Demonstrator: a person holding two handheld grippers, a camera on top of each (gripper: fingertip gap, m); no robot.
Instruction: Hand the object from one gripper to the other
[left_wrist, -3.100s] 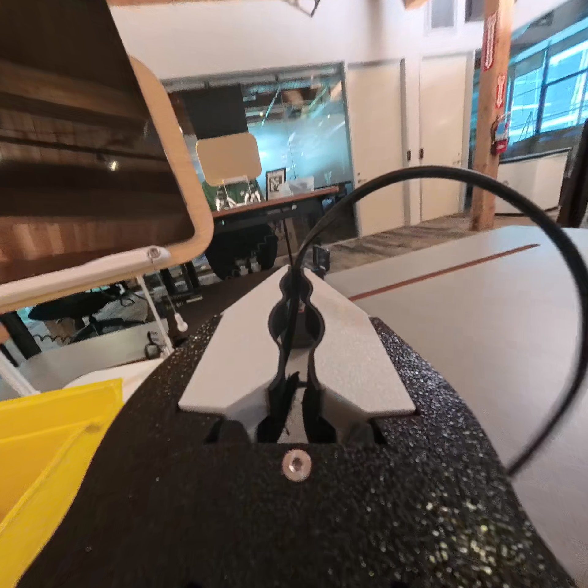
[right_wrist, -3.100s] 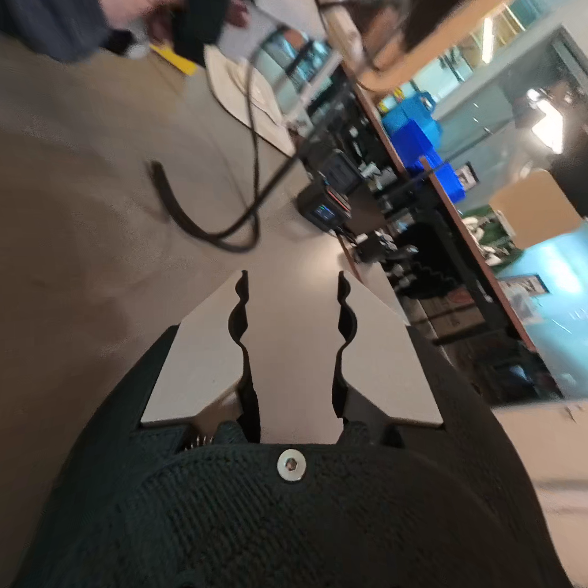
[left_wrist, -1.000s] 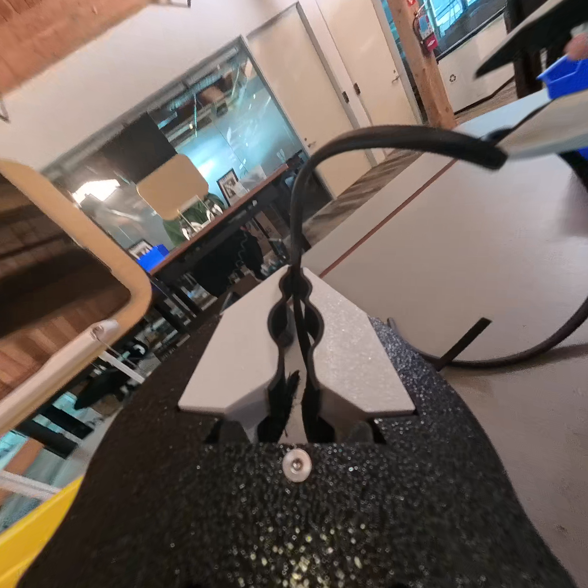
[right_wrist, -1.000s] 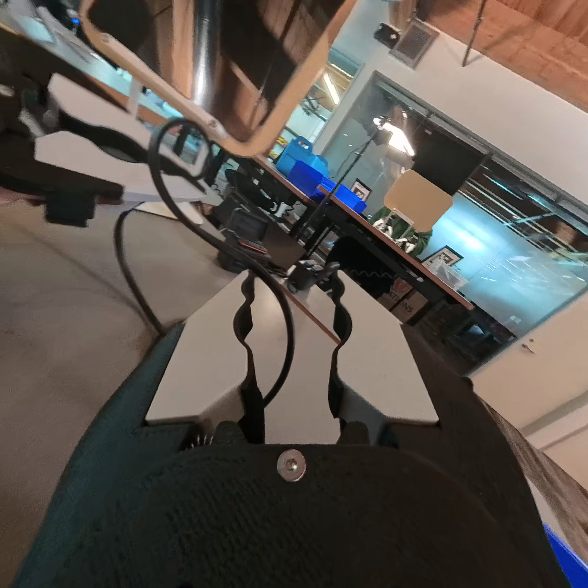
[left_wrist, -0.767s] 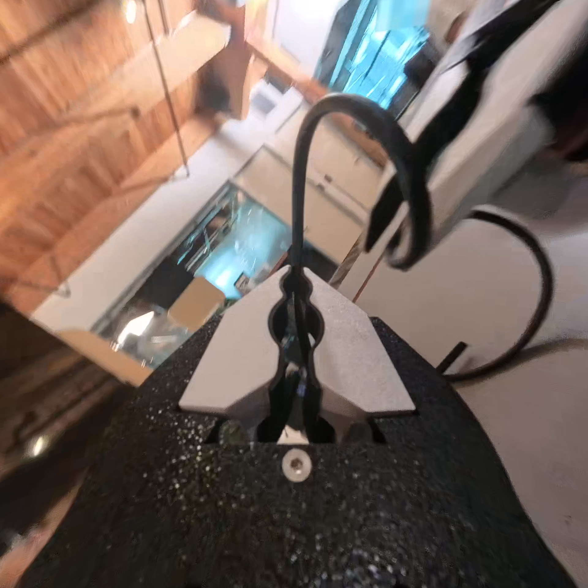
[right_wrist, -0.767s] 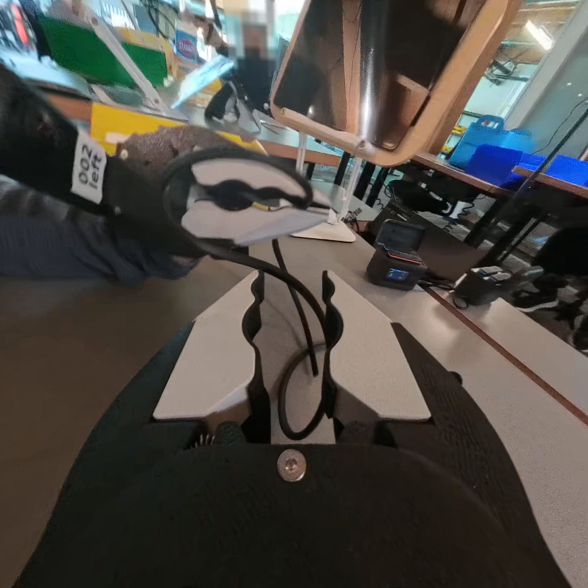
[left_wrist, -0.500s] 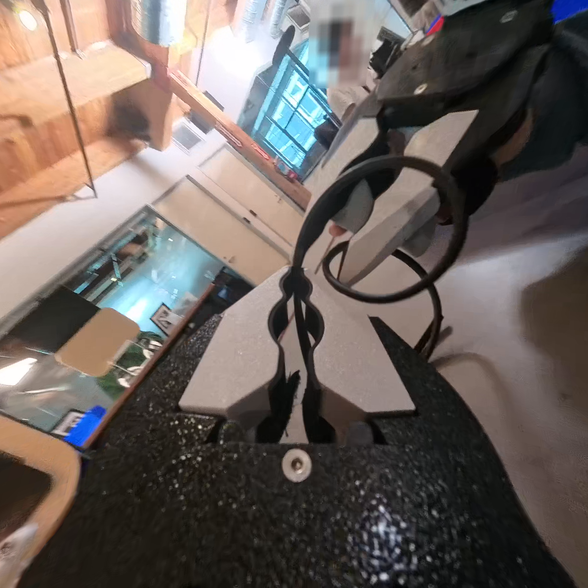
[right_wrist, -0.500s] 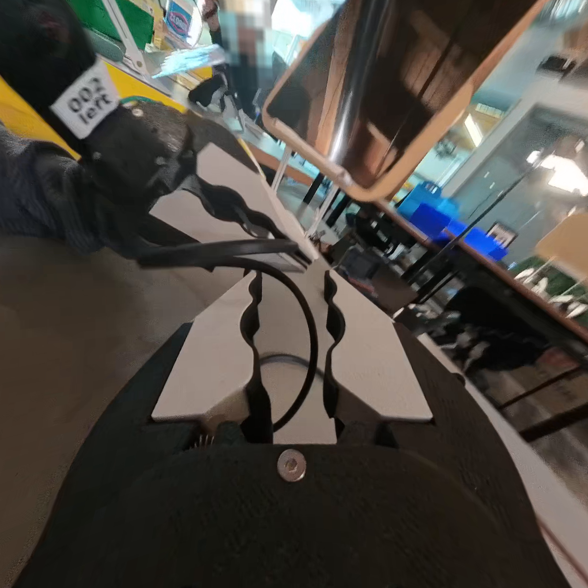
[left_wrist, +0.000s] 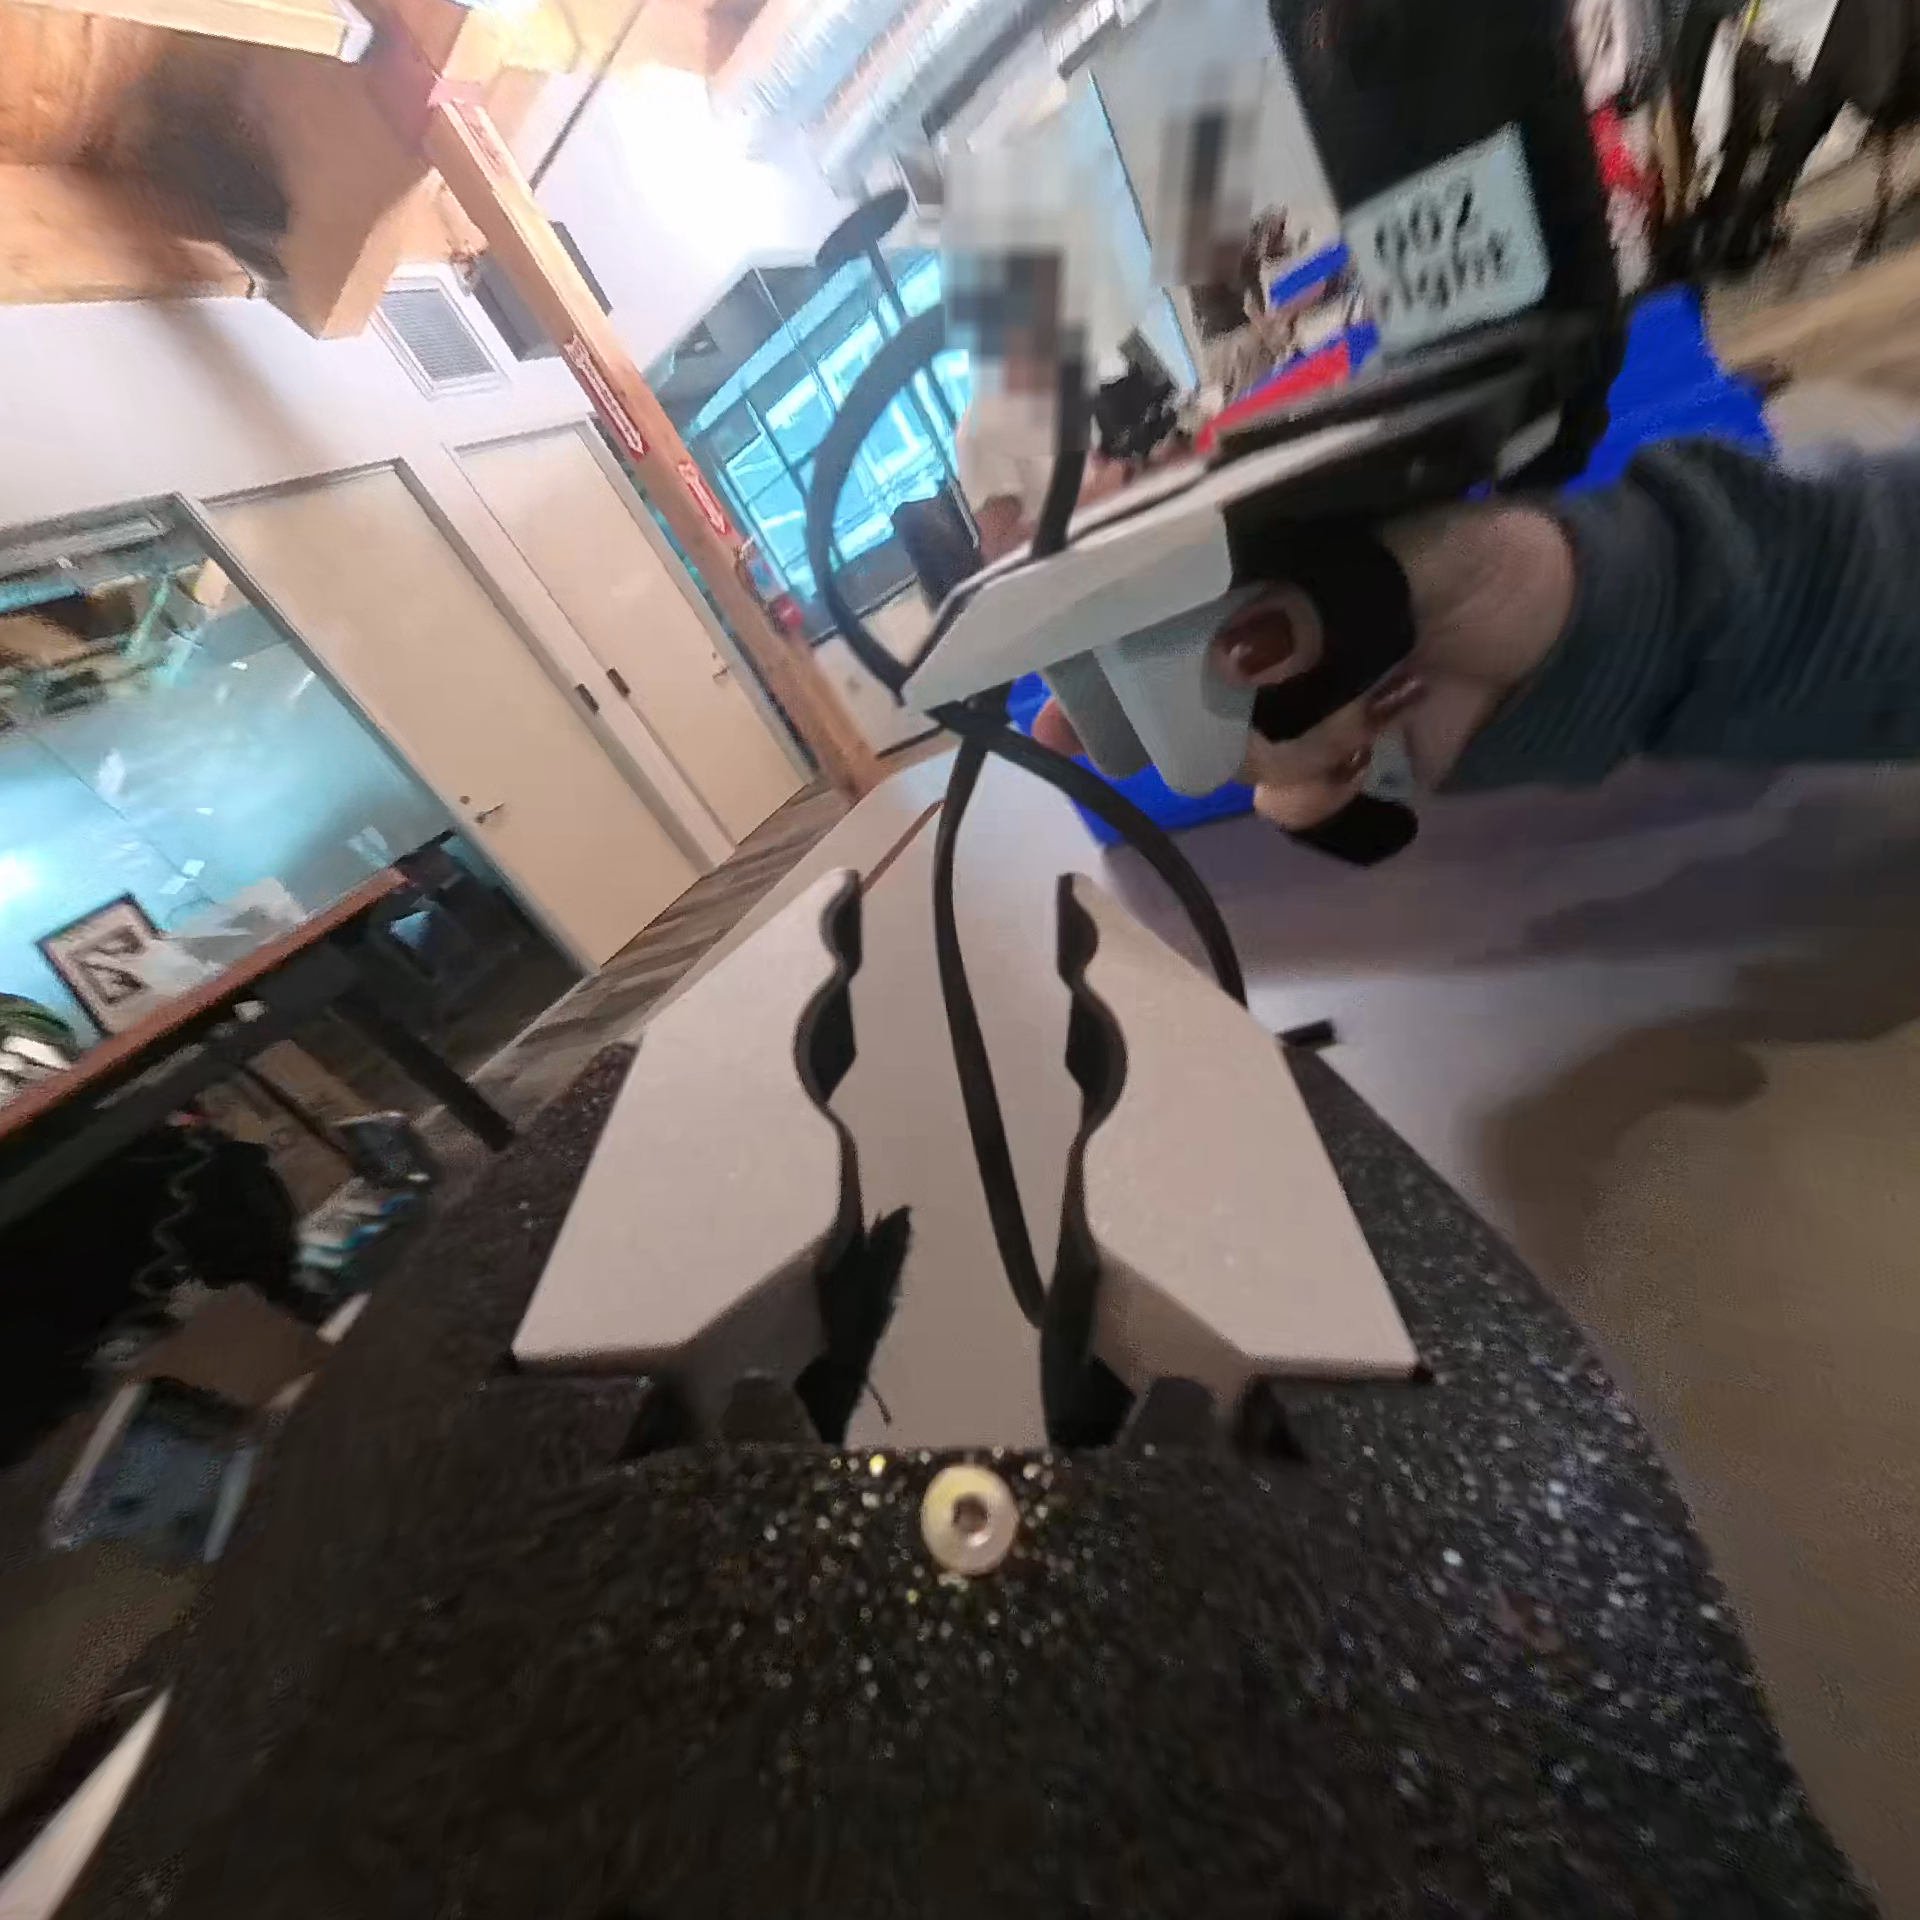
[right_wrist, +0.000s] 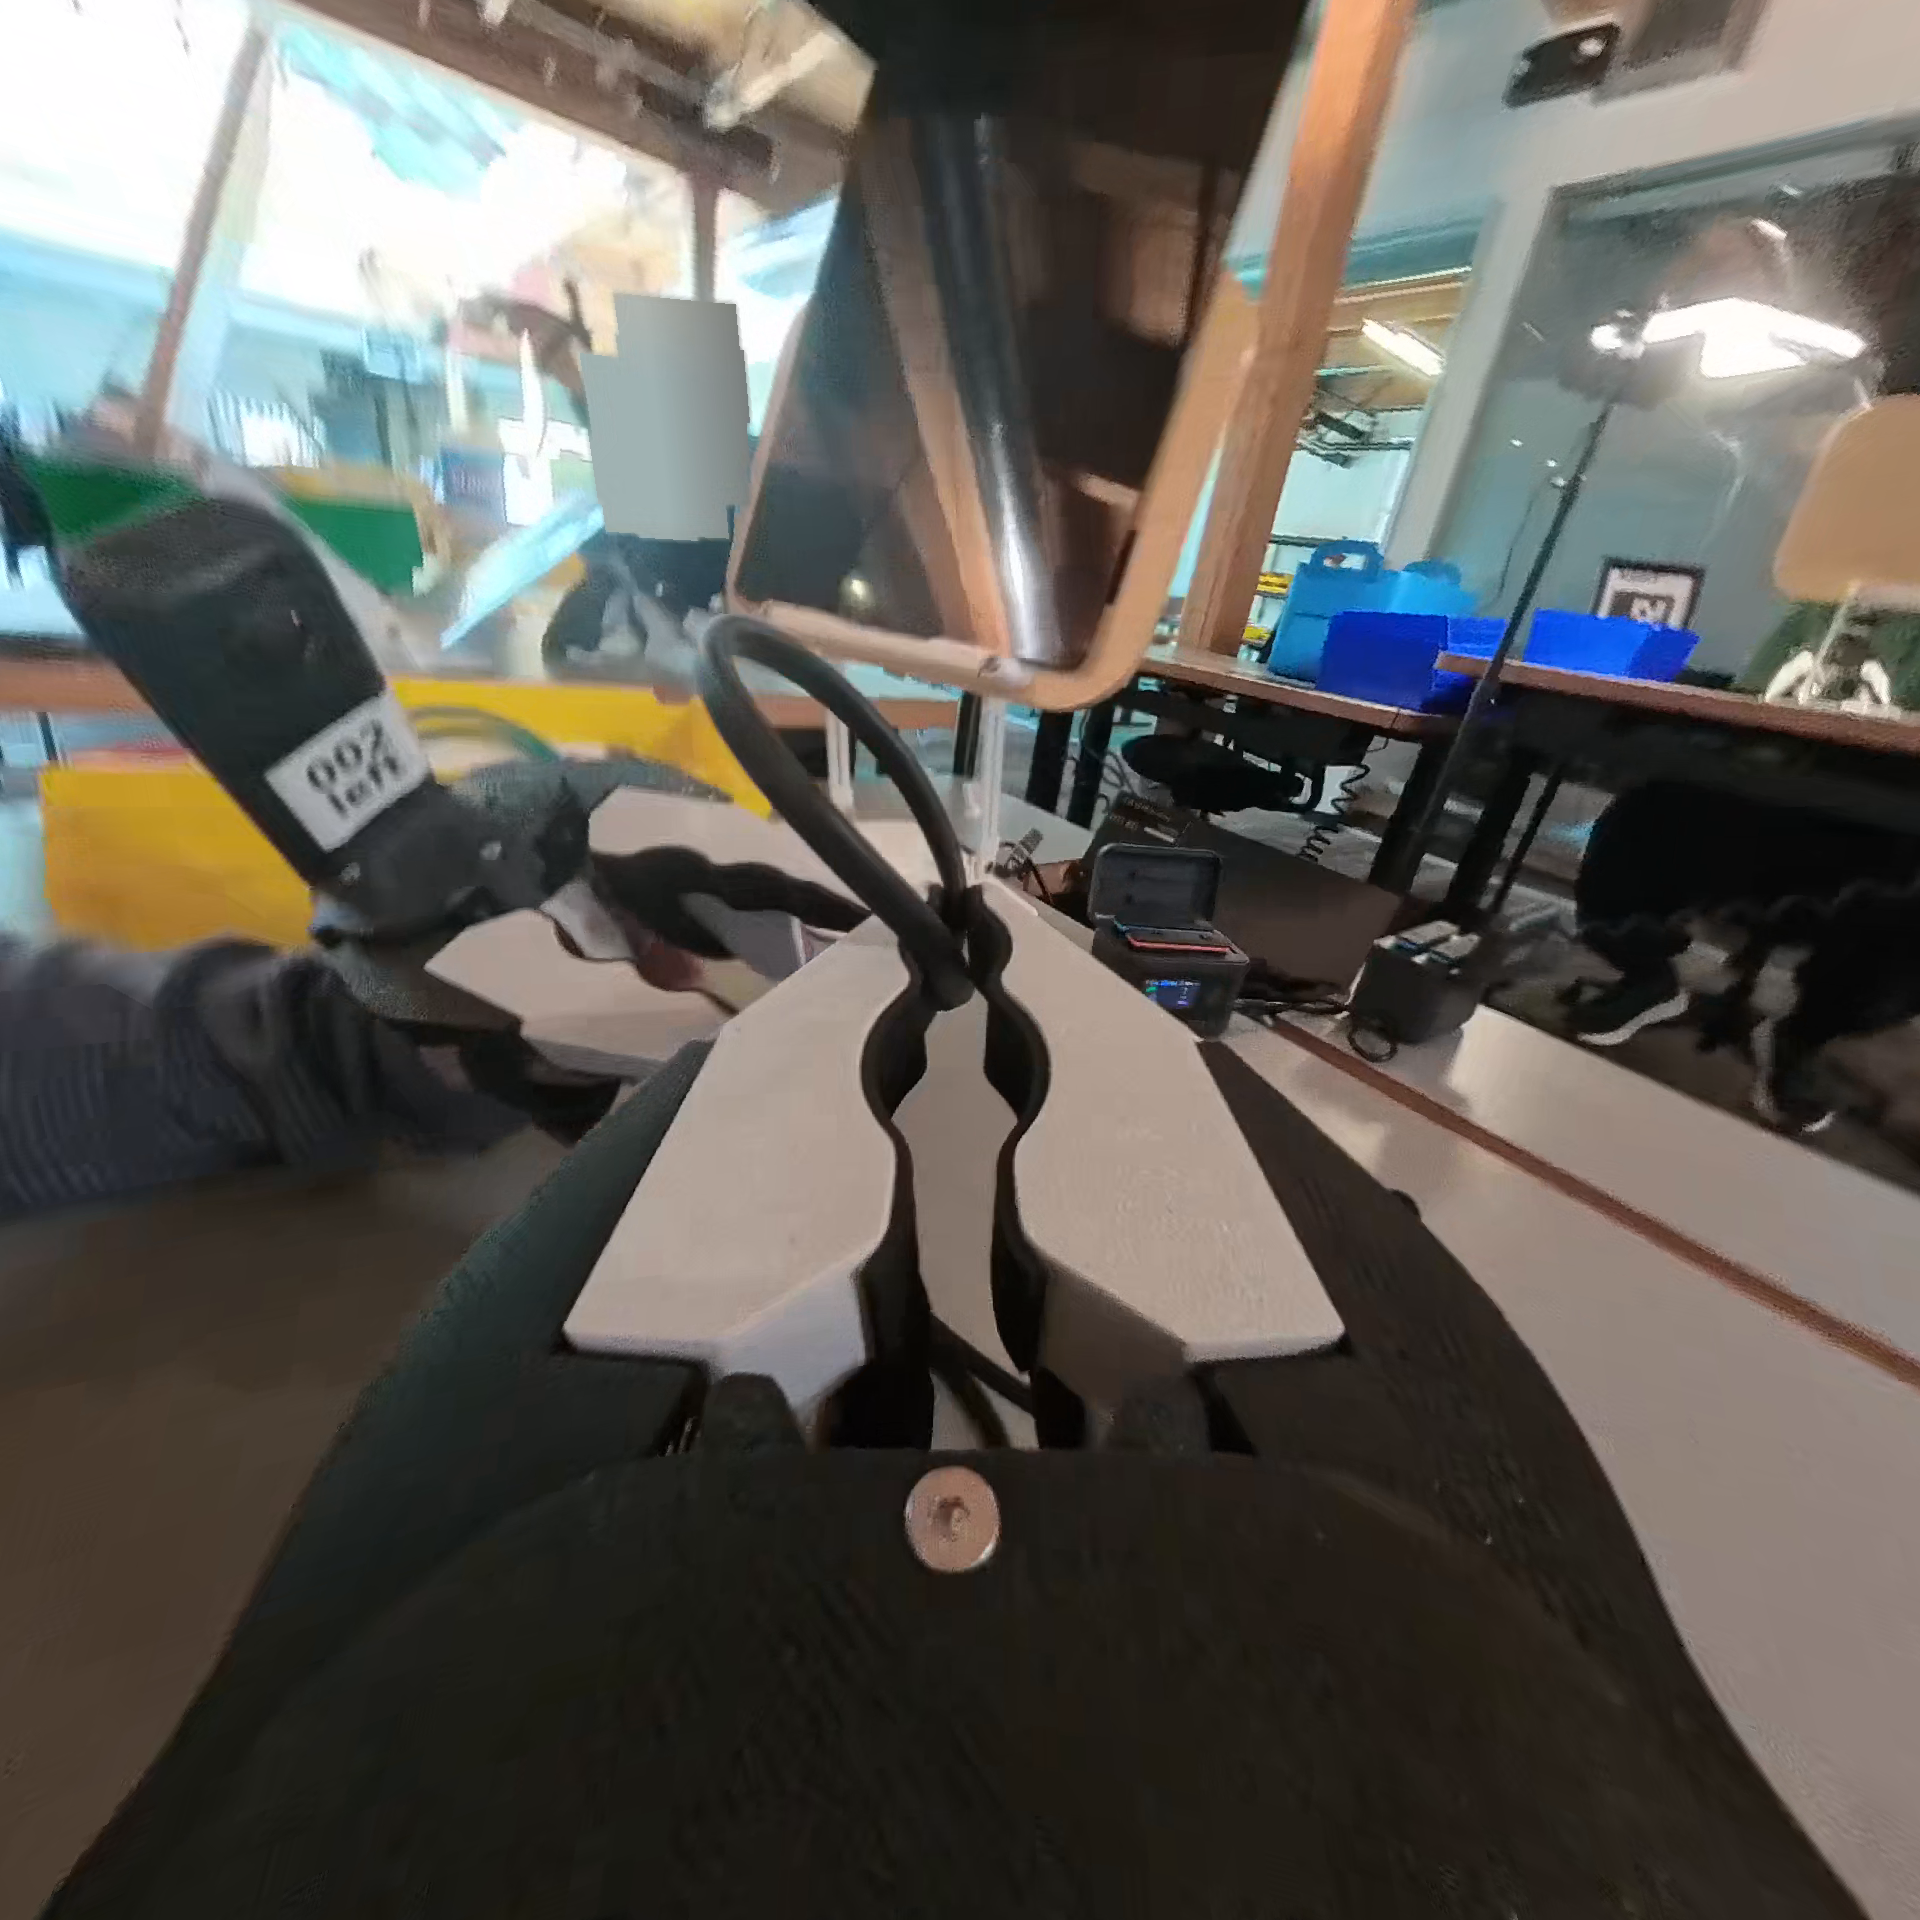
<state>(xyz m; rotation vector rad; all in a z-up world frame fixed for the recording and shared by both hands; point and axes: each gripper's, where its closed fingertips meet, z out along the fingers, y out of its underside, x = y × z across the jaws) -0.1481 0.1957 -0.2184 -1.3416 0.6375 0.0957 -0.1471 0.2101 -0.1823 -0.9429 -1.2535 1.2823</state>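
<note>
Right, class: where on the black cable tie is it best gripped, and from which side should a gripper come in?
Probably at the neck where the black cable tie crosses itself under its loop, approached from below the loop, as the right gripper has it: doubled strands fill the pinch. The left gripper stands open.

Grey wavy-edged tongs (left_wrist: 961, 1091), speckled black body, silver screw.

The cable (right_wrist: 831, 769) is black, the fingers (left_wrist: 707, 1132) are pale grey, the bin (right_wrist: 156, 842) is yellow, the crates (right_wrist: 1455, 634) are blue.
</note>
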